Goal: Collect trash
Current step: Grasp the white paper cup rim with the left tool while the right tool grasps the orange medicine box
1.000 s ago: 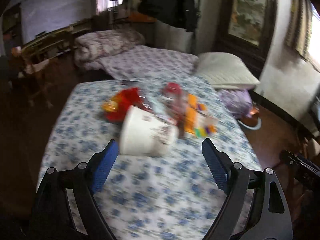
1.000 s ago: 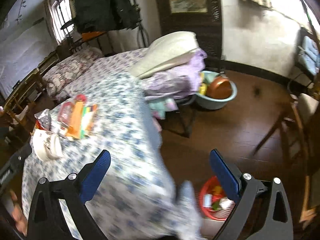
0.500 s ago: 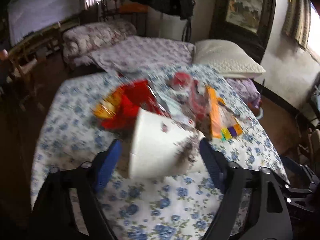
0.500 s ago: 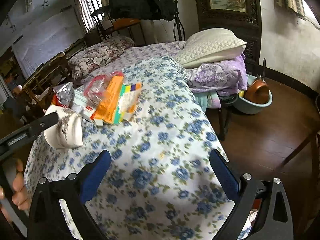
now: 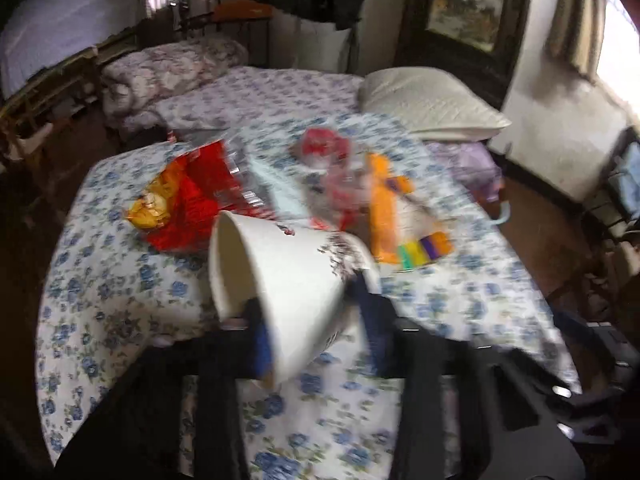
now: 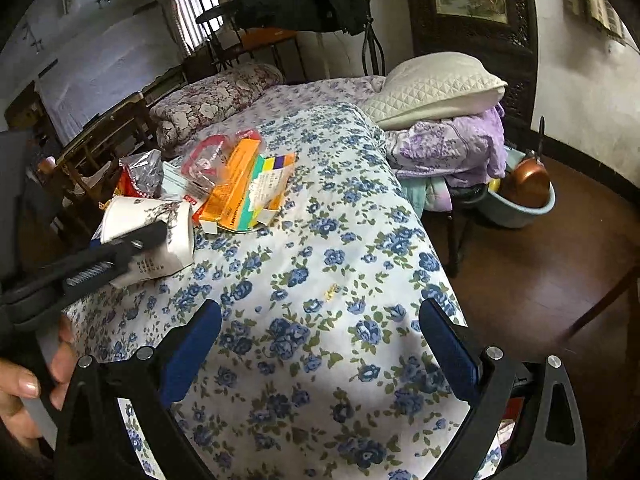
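A white paper cup (image 5: 288, 280) lies on its side on the blue-flowered tablecloth (image 5: 120, 292). My left gripper (image 5: 316, 320) is shut on the cup, one finger on each side of it; the cup also shows in the right wrist view (image 6: 156, 236). Behind the cup lie a red and yellow snack bag (image 5: 184, 196), a clear red-trimmed wrapper (image 5: 332, 160) and an orange box (image 5: 388, 208) with coloured stripes. My right gripper (image 6: 320, 352) is open and empty over the near part of the table (image 6: 320, 280).
A bed with a white pillow (image 6: 436, 84) and purple bedding (image 6: 452, 148) stands behind the table. A blue basin (image 6: 520, 204) holding a copper pan sits on the wooden floor at the right. Wooden chairs (image 6: 100, 140) stand at the left.
My left gripper moved forward around the cup and closed on it. The right wrist view swung from the floor and table edge to over the table.
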Tool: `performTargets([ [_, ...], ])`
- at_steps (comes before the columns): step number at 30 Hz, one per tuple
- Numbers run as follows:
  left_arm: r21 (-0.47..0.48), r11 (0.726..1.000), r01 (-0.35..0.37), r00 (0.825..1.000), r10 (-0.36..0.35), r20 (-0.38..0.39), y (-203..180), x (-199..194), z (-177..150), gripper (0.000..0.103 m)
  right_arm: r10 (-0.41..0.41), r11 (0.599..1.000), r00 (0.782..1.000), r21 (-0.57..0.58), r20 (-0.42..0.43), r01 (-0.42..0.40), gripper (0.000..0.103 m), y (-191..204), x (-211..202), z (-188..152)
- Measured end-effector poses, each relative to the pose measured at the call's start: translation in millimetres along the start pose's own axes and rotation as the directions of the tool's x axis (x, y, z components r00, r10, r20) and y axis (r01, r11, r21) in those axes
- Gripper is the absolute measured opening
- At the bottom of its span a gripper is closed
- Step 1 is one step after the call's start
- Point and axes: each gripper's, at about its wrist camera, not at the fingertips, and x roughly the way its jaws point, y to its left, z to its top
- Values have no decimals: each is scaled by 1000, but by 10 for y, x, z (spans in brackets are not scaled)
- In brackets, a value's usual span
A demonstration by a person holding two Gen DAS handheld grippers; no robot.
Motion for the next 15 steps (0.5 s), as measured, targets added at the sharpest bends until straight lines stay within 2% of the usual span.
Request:
performTargets([
  [1, -18, 999, 43, 999, -43, 0, 12, -61, -1, 4, -2, 1000, 1000, 11, -1, 2, 97, -17, 2, -1],
  [6, 15, 1000, 18, 999, -19, 40, -23, -401, -102, 4, -20, 999, 1000, 30, 7, 20, 97, -79, 21, -8],
  [11, -15, 999, 51, 997, -50, 55, 1, -690, -166, 4, -35, 999, 999, -2, 17, 35, 97, -45, 33, -23],
  [15, -50, 995, 81, 995, -78, 58, 43, -784, -181, 4, -34, 996, 998, -77, 43, 37, 97, 81, 3, 19],
])
